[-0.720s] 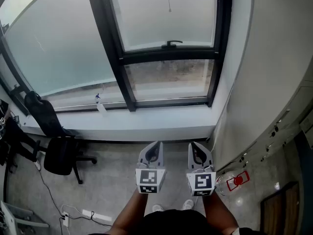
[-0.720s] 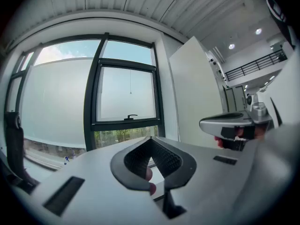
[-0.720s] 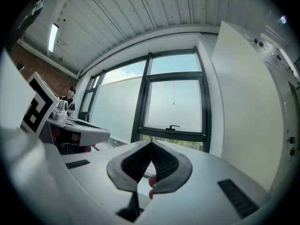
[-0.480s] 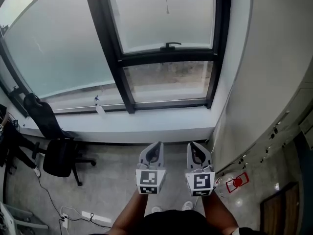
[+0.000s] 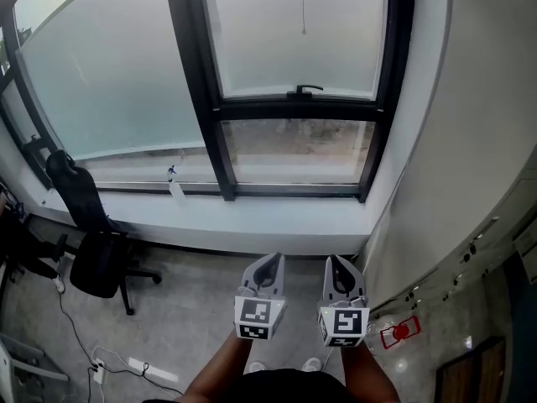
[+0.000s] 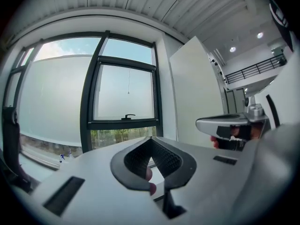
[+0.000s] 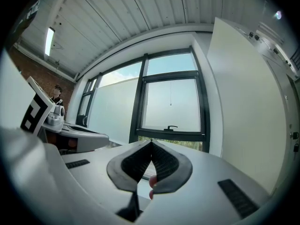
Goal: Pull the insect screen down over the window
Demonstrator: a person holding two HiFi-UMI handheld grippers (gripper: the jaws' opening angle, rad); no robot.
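Closest in, the left tongs (image 5: pixel 270 260) and the right tongs (image 5: pixel 338 263) are held low and side by side in front of the person's body. Both point toward the window. Each pair is pressed fully together with nothing between the tips, as the left gripper view (image 6: pixel 151 139) and the right gripper view (image 7: pixel 151 143) both show. They look carried at rest, probably because nothing is within reach yet.

Beyond them is bare floor (image 5: pixel 193 309), with an office chair (image 5: pixel 101 263) off to the left, then the white sill (image 5: pixel 252 217) along the foot of the window (image 5: pixel 294 57).

The insect screen itself is not visible. It is probably rolled up above the top edge of the frame. Only a thin cord (image 5: pixel 303 11) hangs down in front of the upper pane, above the black handle (image 5: pixel 308 90). That cord is likely what to grasp, so one pair of tongs must rise, open and close on it.
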